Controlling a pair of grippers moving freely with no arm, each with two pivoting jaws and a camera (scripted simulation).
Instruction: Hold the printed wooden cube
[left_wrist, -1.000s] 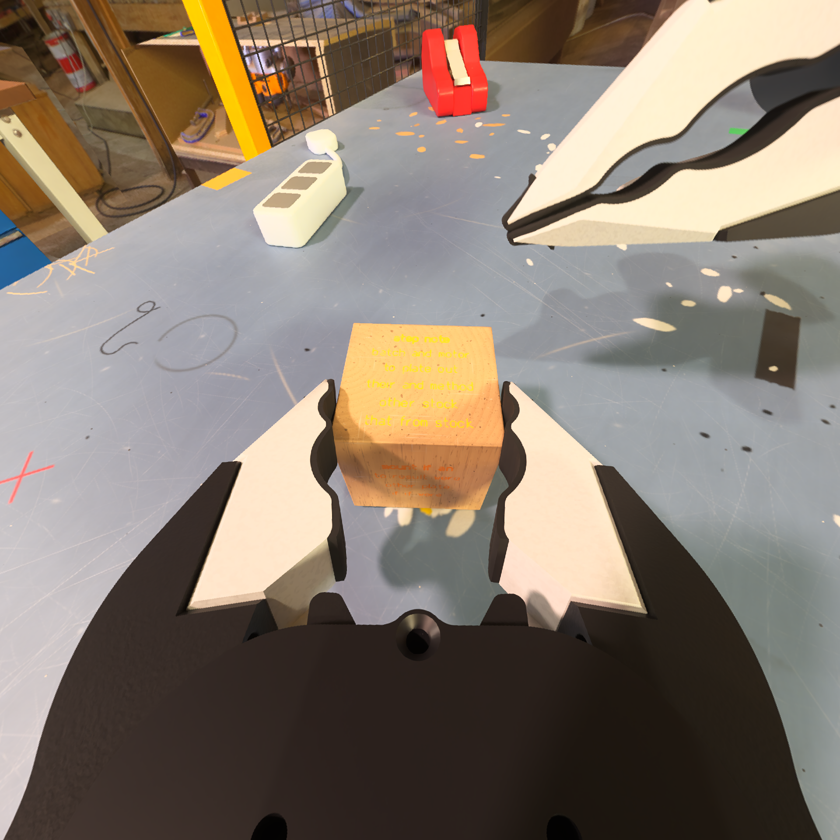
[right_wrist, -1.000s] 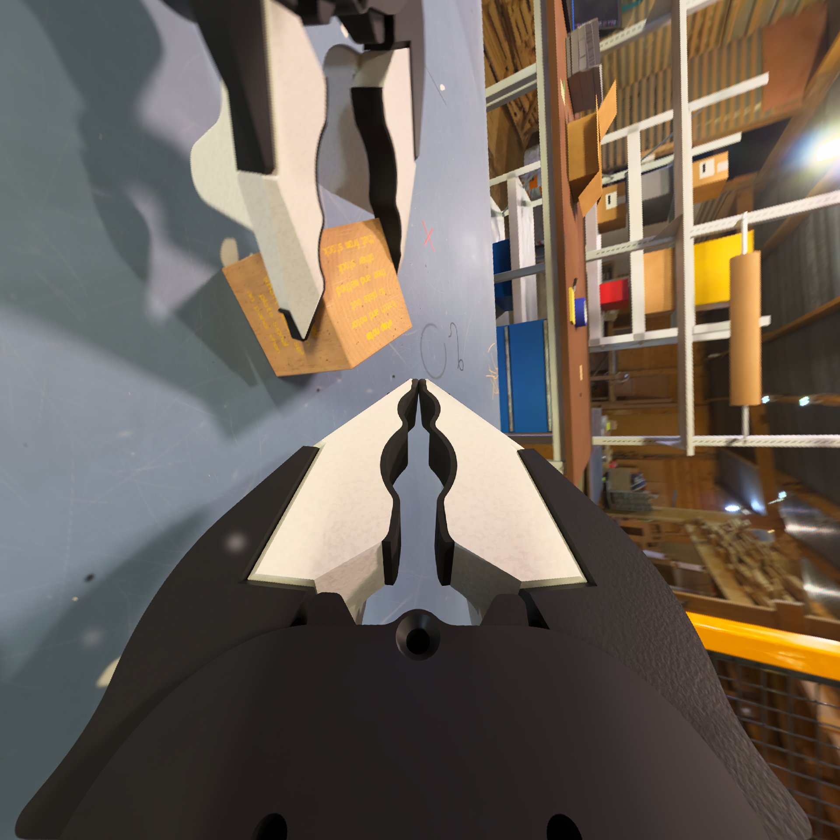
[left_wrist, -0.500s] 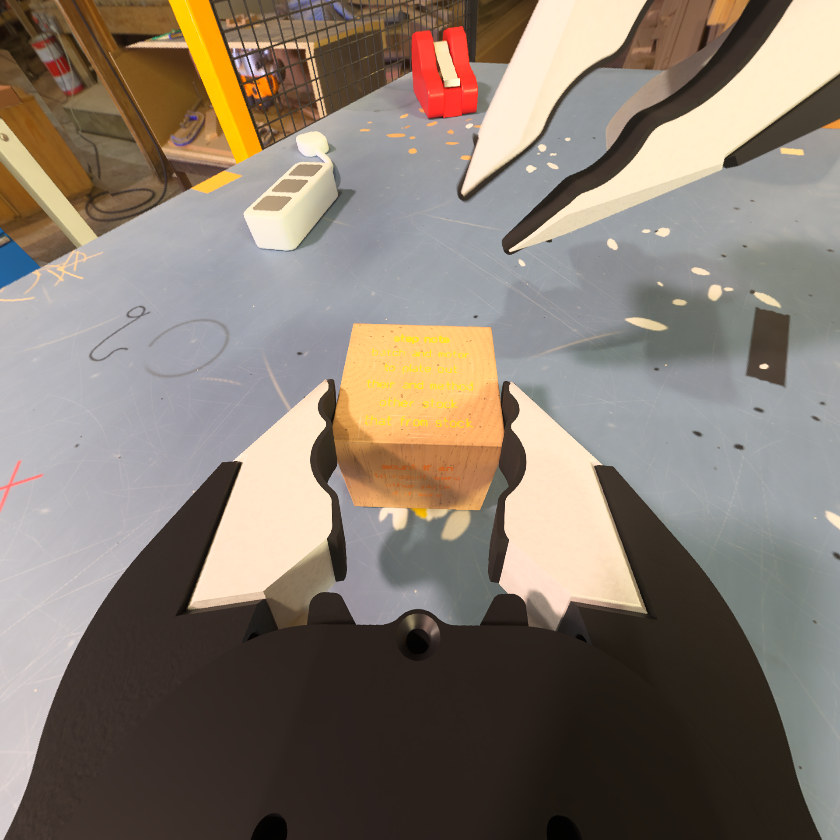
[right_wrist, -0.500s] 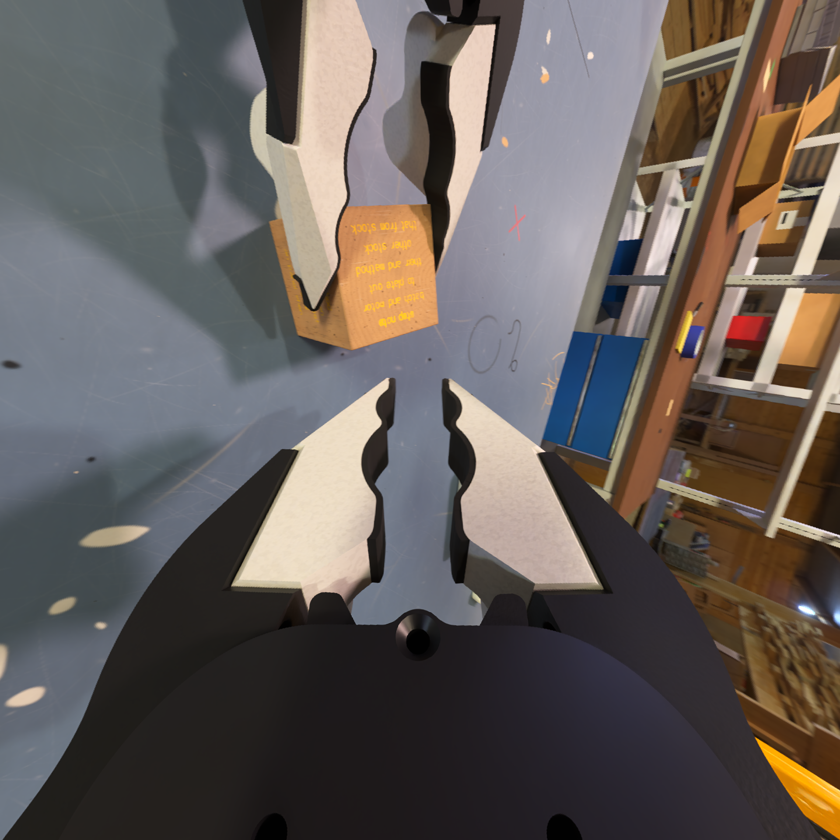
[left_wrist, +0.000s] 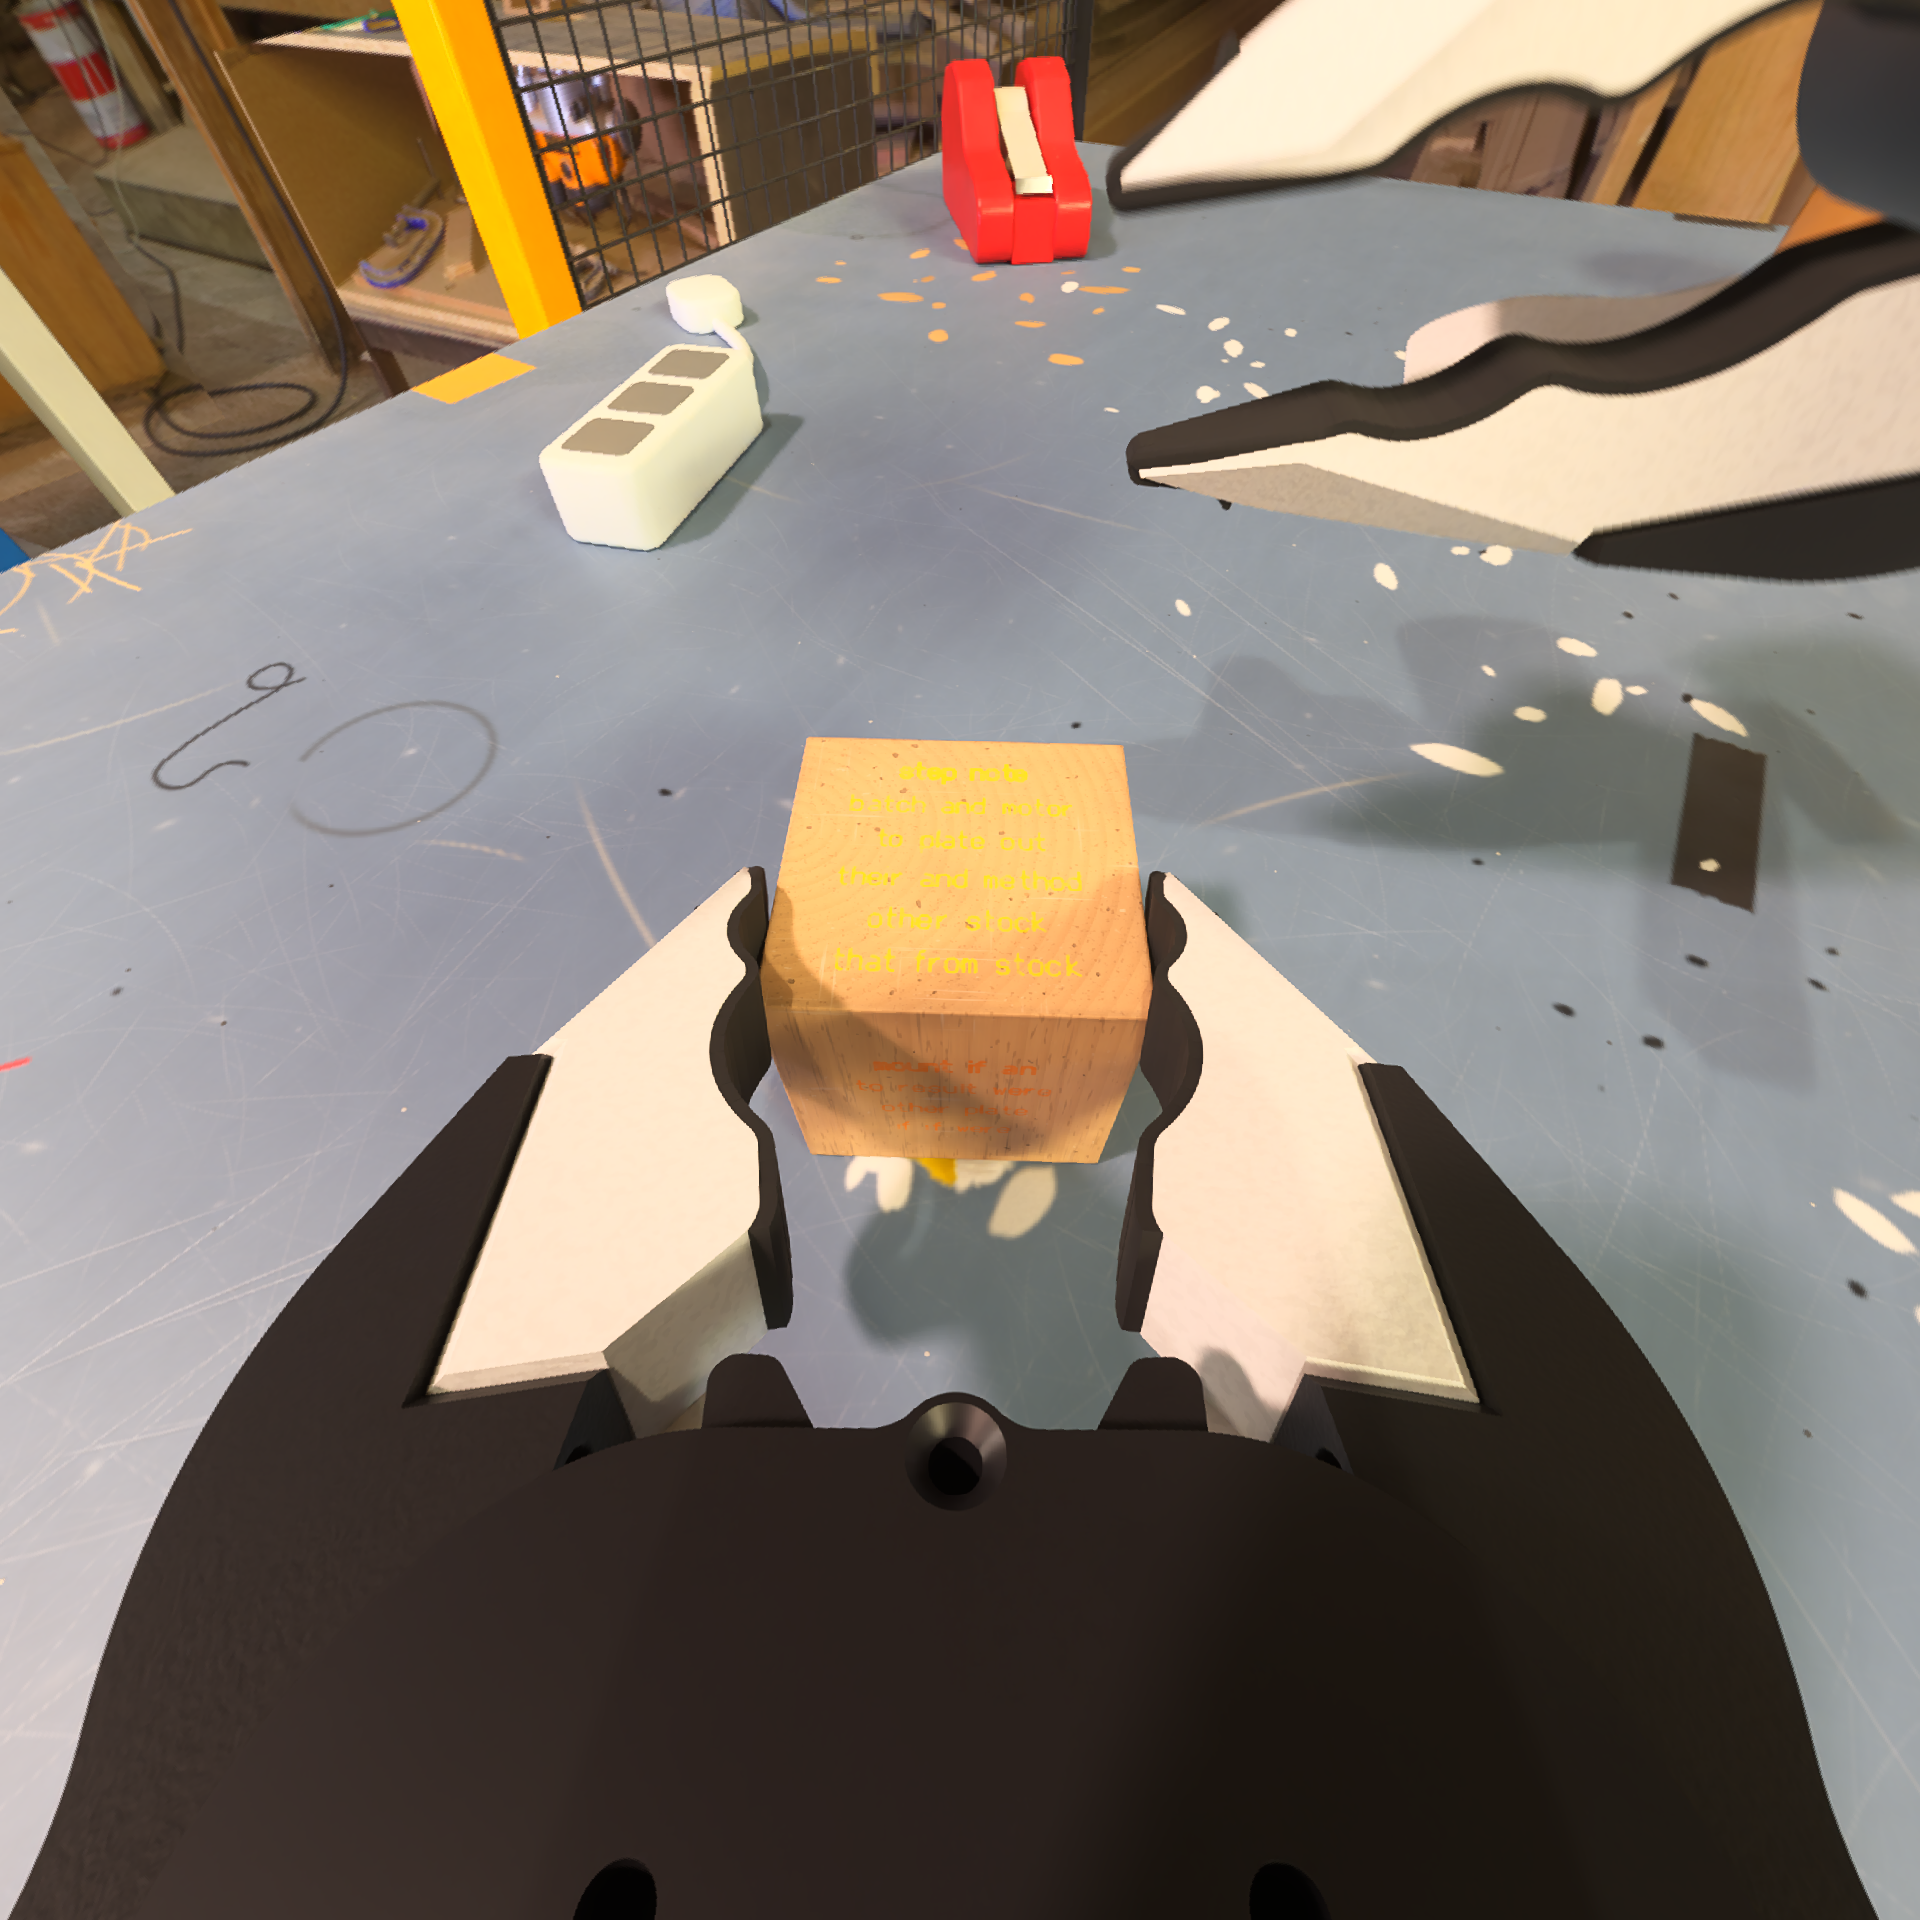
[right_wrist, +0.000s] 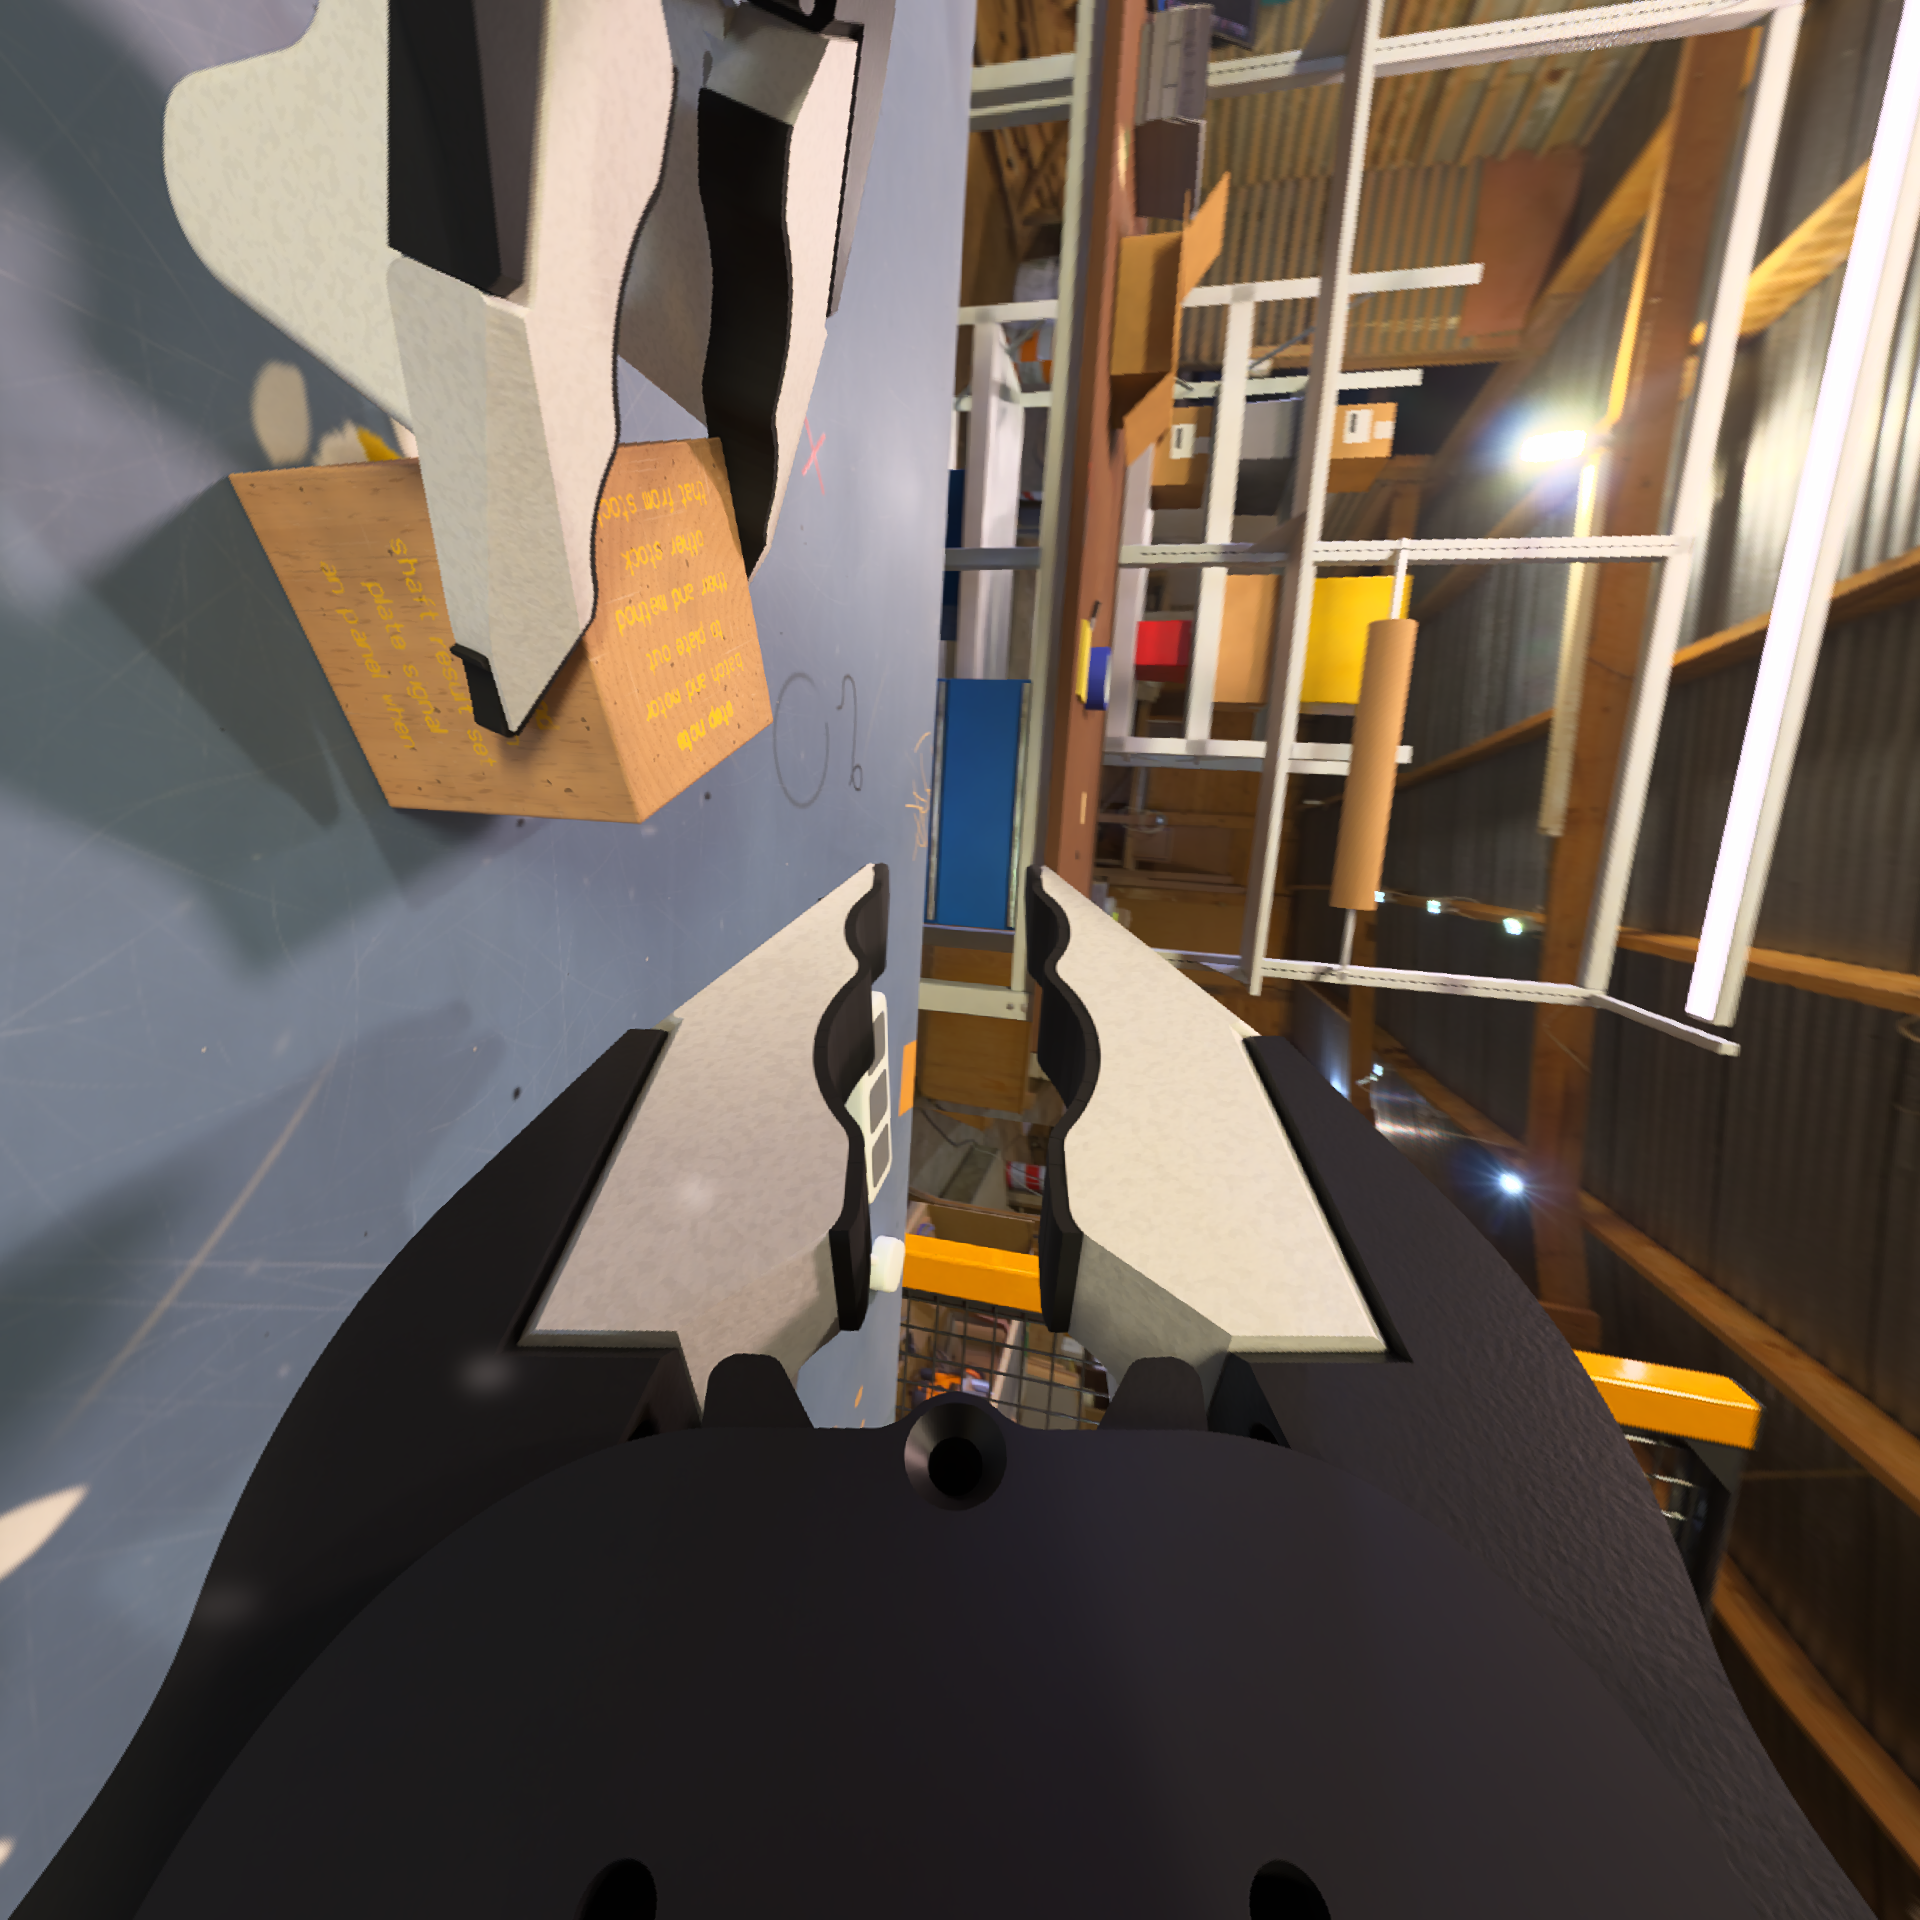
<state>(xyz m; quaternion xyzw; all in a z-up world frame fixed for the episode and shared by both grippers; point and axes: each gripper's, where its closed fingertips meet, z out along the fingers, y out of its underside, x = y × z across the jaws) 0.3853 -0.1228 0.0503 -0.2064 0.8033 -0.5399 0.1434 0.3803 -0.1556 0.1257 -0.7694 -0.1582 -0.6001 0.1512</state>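
Note:
The printed wooden cube (left_wrist: 956, 935) is light wood with yellow print on its faces. My left gripper (left_wrist: 956, 894) is shut on the printed wooden cube, one finger on each side, and holds it a little above the blue-grey table (left_wrist: 312, 1039). The cube's shadow lies below it. My right gripper (right_wrist: 956, 883) is open and empty, rolled on its side, with the cube (right_wrist: 561, 769) ahead and to its left, apart from it. In the left wrist view the right gripper (left_wrist: 1132, 322) hovers at the upper right, beyond the cube. The left gripper (right_wrist: 634, 634) also shows in the right wrist view.
A white power strip (left_wrist: 655, 457) lies at the far left of the table. A red block-shaped holder (left_wrist: 1013, 166) stands at the far edge. A black tape strip (left_wrist: 1714, 821) is stuck at the right. A yellow post (left_wrist: 478, 156) and wire mesh stand behind; shelving (right_wrist: 1299, 623) is beyond the table.
My right gripper went from shut to open, and has rolled and shifted near the cube. My left gripper has kept its hold on the cube, with the far objects shifting slightly in its view.

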